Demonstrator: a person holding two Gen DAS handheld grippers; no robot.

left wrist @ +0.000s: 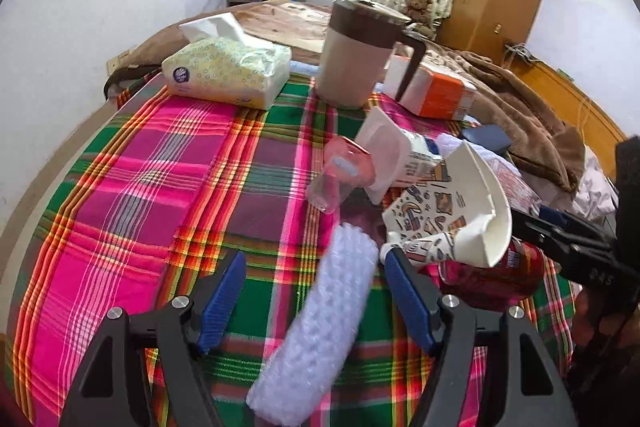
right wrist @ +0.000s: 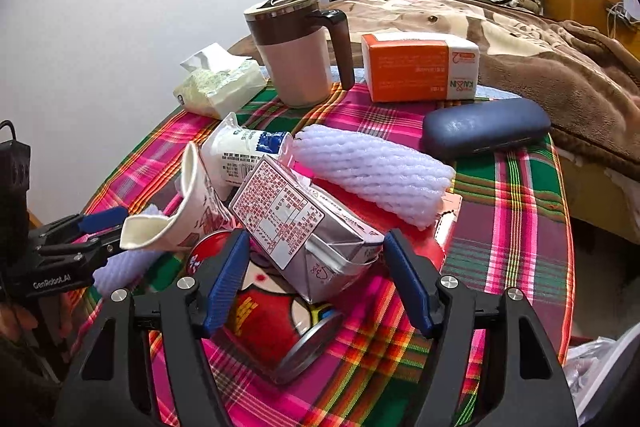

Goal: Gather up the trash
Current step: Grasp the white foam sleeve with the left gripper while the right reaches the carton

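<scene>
My left gripper (left wrist: 316,259) stands open over the plaid cloth (left wrist: 160,187). A white foam net sleeve (left wrist: 320,327) lies between its blue pads with a gap on each side. Beyond it lie a pink plastic cup (left wrist: 340,175), a white milk carton (left wrist: 400,155), a crushed paper cup (left wrist: 452,211) and a red can (left wrist: 492,275). My right gripper (right wrist: 316,235) is open, its pads on either side of a crushed silver carton (right wrist: 296,227) that rests on the red can (right wrist: 264,323). A second foam sleeve (right wrist: 372,175) lies behind the carton.
At the table's far side stand a tissue pack (left wrist: 228,71), a lidded mug (left wrist: 360,55) and an orange box (left wrist: 436,87). A dark glasses case (right wrist: 486,127) lies right of the pile. A bed with a brown blanket (right wrist: 560,67) borders the table.
</scene>
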